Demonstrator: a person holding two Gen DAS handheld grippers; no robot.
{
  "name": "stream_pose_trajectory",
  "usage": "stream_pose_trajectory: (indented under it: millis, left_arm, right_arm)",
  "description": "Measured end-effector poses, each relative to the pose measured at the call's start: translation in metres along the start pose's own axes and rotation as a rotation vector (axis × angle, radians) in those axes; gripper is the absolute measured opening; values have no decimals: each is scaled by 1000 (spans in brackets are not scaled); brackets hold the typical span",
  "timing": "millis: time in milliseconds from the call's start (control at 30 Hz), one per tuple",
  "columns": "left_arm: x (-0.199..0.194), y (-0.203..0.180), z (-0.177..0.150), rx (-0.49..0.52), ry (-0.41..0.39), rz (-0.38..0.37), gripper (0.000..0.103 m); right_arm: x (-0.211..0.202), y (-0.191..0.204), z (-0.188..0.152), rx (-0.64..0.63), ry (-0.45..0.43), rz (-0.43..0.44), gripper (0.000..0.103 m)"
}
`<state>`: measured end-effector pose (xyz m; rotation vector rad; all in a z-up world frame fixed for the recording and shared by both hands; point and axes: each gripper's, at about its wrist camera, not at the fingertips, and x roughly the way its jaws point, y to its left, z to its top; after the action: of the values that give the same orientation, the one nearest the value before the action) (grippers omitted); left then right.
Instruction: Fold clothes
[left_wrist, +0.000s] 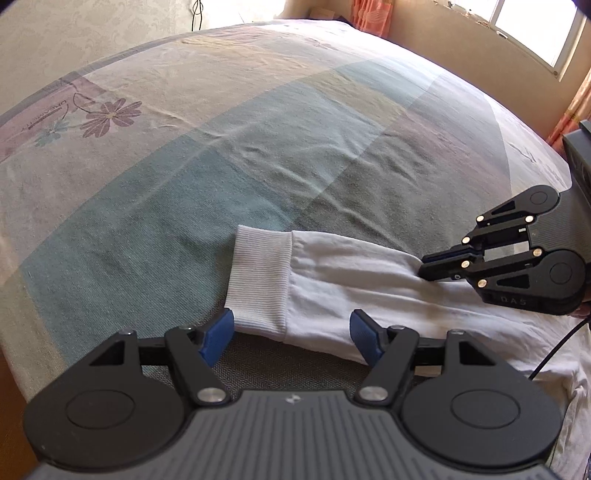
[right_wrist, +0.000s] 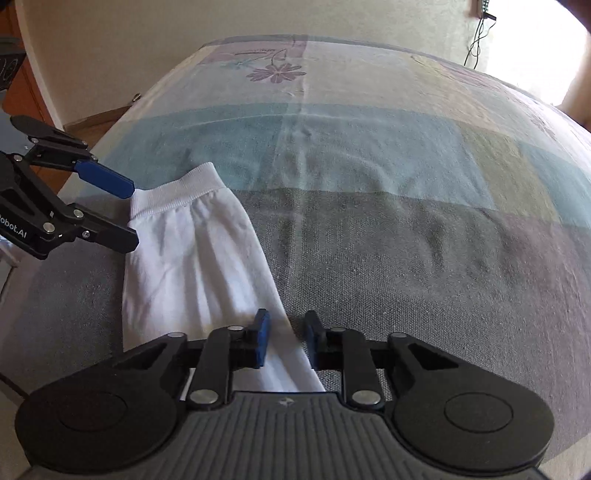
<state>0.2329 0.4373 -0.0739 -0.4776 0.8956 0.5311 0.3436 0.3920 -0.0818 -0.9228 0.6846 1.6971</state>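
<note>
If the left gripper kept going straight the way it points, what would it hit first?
Probably the ribbed cuff of the white sleeve, which lies between the left gripper's open fingers; depth is uncertain.

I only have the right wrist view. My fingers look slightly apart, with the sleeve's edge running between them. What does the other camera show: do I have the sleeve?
Observer: In the left wrist view, the right gripper has its fingertips together on the far edge of the white sleeve. It looks pinched.
Operator: Where does the left gripper sit along it?
Observer: The left gripper is open at the sleeve's near edge. One pad is just outside the ribbed cuff and the other is past the cuff seam.
Operator: And the rest of the garment?
Observer: The rest of the garment lies rumpled on the bedspread, on the side of the right gripper away from the cuff.
</note>
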Motion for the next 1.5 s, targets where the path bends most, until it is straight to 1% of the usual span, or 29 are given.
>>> stream_pose_trajectory:
  millis: [100,167,200,233,300,333,400,433,467,500,533,600,667,700,733,767,833,900,967,1000,1067,1100,1233,1267,1367,1400,1433,1467,1500]
  left_arm:
    - [-2,5,0,-28,-9,-23,69]
    - [-1,3,4,-29,-21,-45,69]
    - [0,1,6,-21,-28,-55,69]
    - [2,-2,9,-7,-32,-69,69]
    - [8,-11,15,41,-37,-101,69]
    - [11,-18,17,78,-35,-114,69]
    - [17,-35,20,166,-30,-136,69]
    - [21,-45,21,219,-26,-144,69]
    - [25,-56,22,272,-22,-149,69]
    - [28,-67,22,323,-21,-159,69]
    - [32,-78,21,369,-19,-179,69]
    - [38,-100,15,464,-20,-226,69]
    - [45,-115,4,597,-27,-198,70]
    - [48,-118,-3,661,-37,-162,73]
    - [51,-112,-5,690,-60,-152,77]
    - [53,-100,-2,667,-62,-153,81]
    - [56,-76,10,588,-28,-133,91]
    - [55,-61,23,531,20,-108,91]
    - [49,-60,33,491,41,-93,84]
    - [44,-64,36,477,38,-112,84]
    - [36,-81,41,465,24,-214,84]
    - [34,-95,42,468,22,-282,84]
    - [44,-163,37,510,101,-546,84]
    - [51,-174,33,514,131,-567,85]
    - [74,-196,20,502,224,-567,84]
    - [78,-197,17,500,226,-562,82]
    - [78,-191,15,505,207,-563,82]
    - [74,-185,13,526,189,-541,82]
    - [71,-179,10,575,171,-476,82]
  right_arm:
    - [2,9,5,-50,17,-29,6]
    - [1,0,9,-4,-2,-86,3]
    - [0,-7,11,34,-12,-113,4]
    - [-1,-14,14,72,-22,-140,9]
    - [-10,-22,16,133,-53,-113,12]
    - [-16,-23,15,161,-59,-112,17]
    - [-30,-24,9,214,-53,-144,25]
    - [-39,-25,2,253,-48,-162,26]
    - [-48,-26,-9,303,-41,-182,28]
    - [-57,-27,-20,353,-34,-201,33]
    - [-66,-27,-33,407,-26,-219,37]
    - [-80,-28,-61,509,-2,-251,41]
    - [-94,-27,-90,619,29,-276,43]
    - [-100,-26,-104,671,42,-282,44]
    - [-107,-24,-118,716,57,-290,46]
    - [-112,-22,-129,741,70,-303,47]
    - [-123,-18,-144,769,91,-334,49]
    - [-136,-15,-157,798,97,-367,54]
    - [-144,-13,-166,829,97,-381,58]
    - [-145,-11,-169,845,98,-383,58]
    - [-144,-5,-174,872,100,-380,58]
    - [-141,-1,-174,879,102,-376,60]
    - [-135,19,-175,905,104,-386,63]
    - [-136,25,-177,913,106,-396,64]
    - [-146,39,-187,928,124,-430,65]
    - [-151,42,-191,936,125,-438,66]
    - [-157,45,-196,943,126,-449,67]
    - [-163,48,-203,947,128,-462,68]
    - [-170,50,-209,952,131,-475,69]
